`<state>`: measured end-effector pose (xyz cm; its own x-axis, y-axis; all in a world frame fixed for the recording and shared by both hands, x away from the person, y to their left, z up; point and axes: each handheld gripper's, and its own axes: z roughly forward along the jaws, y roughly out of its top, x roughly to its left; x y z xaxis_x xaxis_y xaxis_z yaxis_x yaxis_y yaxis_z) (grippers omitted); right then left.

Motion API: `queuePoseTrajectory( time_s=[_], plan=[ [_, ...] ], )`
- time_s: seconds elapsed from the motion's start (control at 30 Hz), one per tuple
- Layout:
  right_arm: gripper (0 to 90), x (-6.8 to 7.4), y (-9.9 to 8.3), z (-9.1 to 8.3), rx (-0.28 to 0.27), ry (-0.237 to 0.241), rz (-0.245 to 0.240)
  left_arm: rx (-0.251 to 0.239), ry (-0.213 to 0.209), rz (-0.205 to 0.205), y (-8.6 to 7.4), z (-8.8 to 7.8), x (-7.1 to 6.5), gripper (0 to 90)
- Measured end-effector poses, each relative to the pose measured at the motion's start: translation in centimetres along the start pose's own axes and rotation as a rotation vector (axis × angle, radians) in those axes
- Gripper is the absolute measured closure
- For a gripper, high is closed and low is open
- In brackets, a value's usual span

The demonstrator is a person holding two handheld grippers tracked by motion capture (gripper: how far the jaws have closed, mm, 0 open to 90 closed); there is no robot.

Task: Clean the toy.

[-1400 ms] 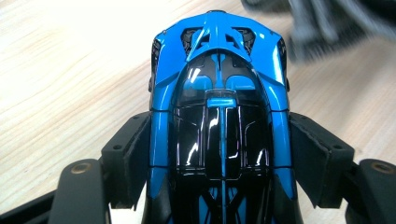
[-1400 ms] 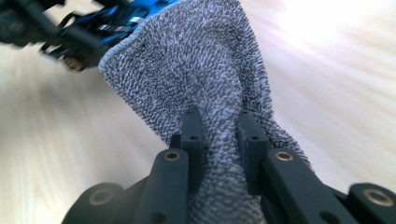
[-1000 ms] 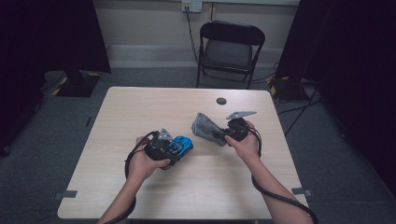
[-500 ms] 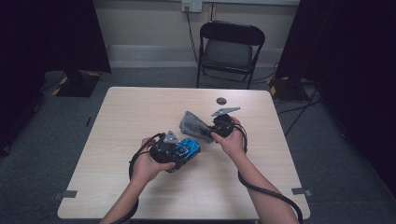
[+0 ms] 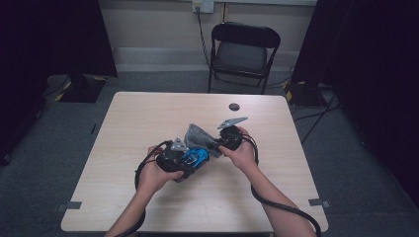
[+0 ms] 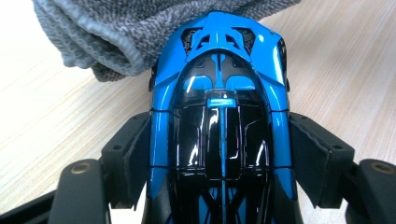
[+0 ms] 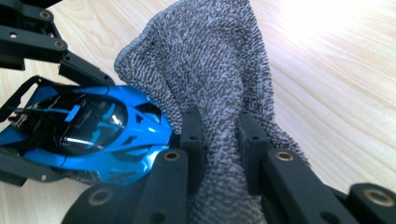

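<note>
**Toy car clamped at left, grey cloth pinched at right, both meeting near table centre**

While the left gripper (image 5: 190, 159) lies low over the wooden table (image 5: 148, 123), its jaws stand fairly wide and press on both flanks of a blue and black toy car (image 6: 219, 116); the car's nose points away from the gripper and touches a grey knitted cloth (image 7: 210, 70); the right gripper (image 5: 217, 143) has its jaws drawn narrow and pinched on a bunched fold of that cloth, the rest of which fans out above the jaws; car and cloth sit together near the middle of the table, toward the person's side; a small dark disc (image 5: 234, 106) lies well apart near the far edge; a folding chair (image 5: 244, 52) stands beyond the table.
</note>
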<state>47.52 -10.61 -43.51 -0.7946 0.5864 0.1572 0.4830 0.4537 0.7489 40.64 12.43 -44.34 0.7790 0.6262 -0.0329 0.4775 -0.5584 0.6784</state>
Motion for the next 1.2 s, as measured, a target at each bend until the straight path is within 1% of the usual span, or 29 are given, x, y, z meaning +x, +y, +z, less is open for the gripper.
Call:
queuePoseTrajectory(
  time_s=[0.13, 0.33, 0.5, 0.63, 0.93, 1.07, 1.1, 1.13, 1.2],
  plan=[
    [76.1, -0.1, -0.4, -0.2, 0.0, 0.004, 0.004, 0.006, 0.006, -0.008, -0.1, 0.0, 0.1, 28.5],
    [76.0, -0.3, -1.1, -0.6, 0.0, 0.017, 0.013, 0.007, 0.028, -0.021, -0.4, -0.1, 0.6, 28.5],
    [76.1, -0.1, -1.5, -0.9, 0.0, 0.031, 0.008, 0.012, 0.042, -0.028, -0.5, -0.2, 1.0, 28.5],
    [76.0, 0.1, -1.8, -1.1, -0.001, 0.046, 0.008, 0.012, 0.061, -0.035, -0.7, -0.3, 1.2, 28.5],
    [76.0, 0.7, -2.4, -1.0, 0.0, 0.081, 0.004, 0.01, 0.077, -0.061, -1.2, -0.5, 1.9, 28.5],
    [76.0, 0.9, -2.5, -0.9, 0.001, 0.093, 0.008, 0.011, 0.092, -0.055, -1.3, -0.6, 2.2, 28.5],
    [76.0, 0.9, -2.5, -0.9, 0.003, 0.1, 0.008, 0.012, 0.088, -0.063, -1.3, -0.5, 2.2, 28.5],
    [76.0, 1.0, -2.6, -0.9, 0.004, 0.103, 0.01, 0.014, 0.096, -0.059, -1.3, -0.6, 2.3, 28.5],
    [76.0, 1.1, -2.7, -0.9, 0.006, 0.112, 0.008, 0.016, 0.094, -0.064, -1.4, -0.6, 2.4, 28.5]
  ],
)
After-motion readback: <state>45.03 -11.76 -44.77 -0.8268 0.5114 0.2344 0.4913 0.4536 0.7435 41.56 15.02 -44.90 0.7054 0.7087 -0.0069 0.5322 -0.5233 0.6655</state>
